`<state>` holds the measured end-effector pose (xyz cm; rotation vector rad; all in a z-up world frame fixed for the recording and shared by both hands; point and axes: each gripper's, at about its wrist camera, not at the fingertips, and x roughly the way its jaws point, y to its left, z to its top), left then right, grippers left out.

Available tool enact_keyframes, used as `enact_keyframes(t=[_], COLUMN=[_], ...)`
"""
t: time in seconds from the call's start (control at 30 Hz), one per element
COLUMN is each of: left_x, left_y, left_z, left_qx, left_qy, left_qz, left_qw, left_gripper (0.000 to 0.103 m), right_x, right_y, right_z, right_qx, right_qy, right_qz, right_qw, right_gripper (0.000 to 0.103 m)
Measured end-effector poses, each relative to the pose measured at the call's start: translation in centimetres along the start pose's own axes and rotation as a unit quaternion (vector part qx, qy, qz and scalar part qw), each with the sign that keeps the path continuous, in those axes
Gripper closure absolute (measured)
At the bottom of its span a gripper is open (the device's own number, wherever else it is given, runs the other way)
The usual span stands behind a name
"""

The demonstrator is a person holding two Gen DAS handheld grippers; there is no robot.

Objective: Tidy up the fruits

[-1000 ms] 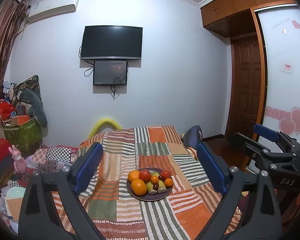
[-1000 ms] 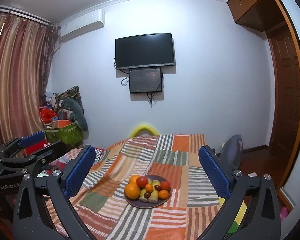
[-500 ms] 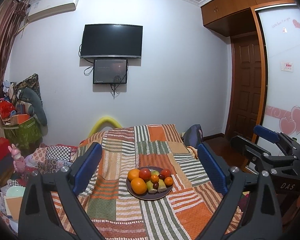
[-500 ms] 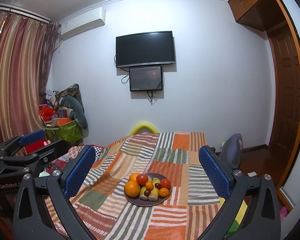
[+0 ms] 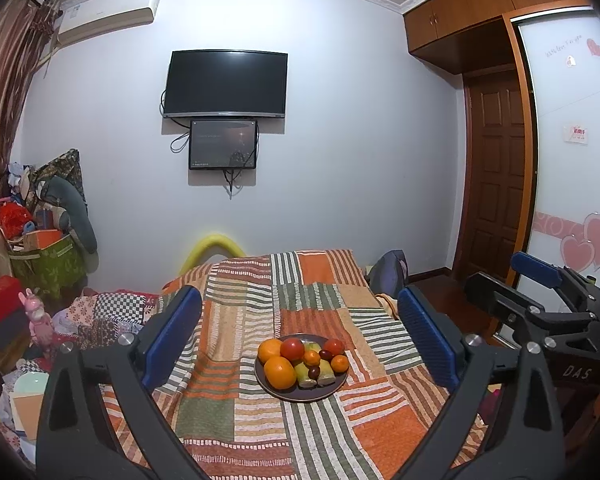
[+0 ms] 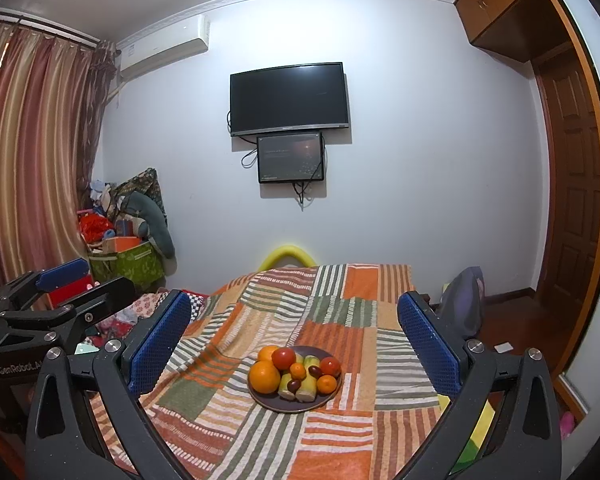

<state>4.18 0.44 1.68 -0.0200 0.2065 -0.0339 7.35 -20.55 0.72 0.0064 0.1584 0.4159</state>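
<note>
A dark round plate [image 5: 300,395] of fruit sits on the patchwork cloth [image 5: 236,320]. It holds oranges [image 5: 280,372], tomatoes [image 5: 292,347], small mandarins, dark grapes and pale green-yellow pieces. The plate also shows in the right wrist view [image 6: 296,405]. My left gripper [image 5: 300,336] is open and empty, held above and short of the plate. My right gripper [image 6: 294,340] is open and empty, also short of the plate. Each gripper shows at the edge of the other's view.
The cloth-covered surface [image 6: 340,304] runs back toward a white wall with a TV [image 5: 226,84]. Piled boxes and toys [image 5: 40,248] stand at the left. A wooden door [image 5: 496,176] and wardrobe are at the right. A bag [image 6: 464,304] sits by the far right corner.
Both grippers have risen and tilted slightly, so the plate sits a little lower in both views. Both stay open and empty.
</note>
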Motion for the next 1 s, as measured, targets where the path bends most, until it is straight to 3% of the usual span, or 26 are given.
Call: enact_keyframes(t=[1.0], left_x=[0.63], left_y=[0.26], left_z=[-0.09], left_qx=[-0.008], left_qy=[0.017], left_qz=[-0.015], left_qw=[0.9997], left_gripper=[0.002], right_x=[-0.27], right_y=[-0.02], right_z=[0.09], right_qx=[0.0], right_qy=[0.001], right_qz=[0.002], right_qw=[1.0], right_gripper=[0.0])
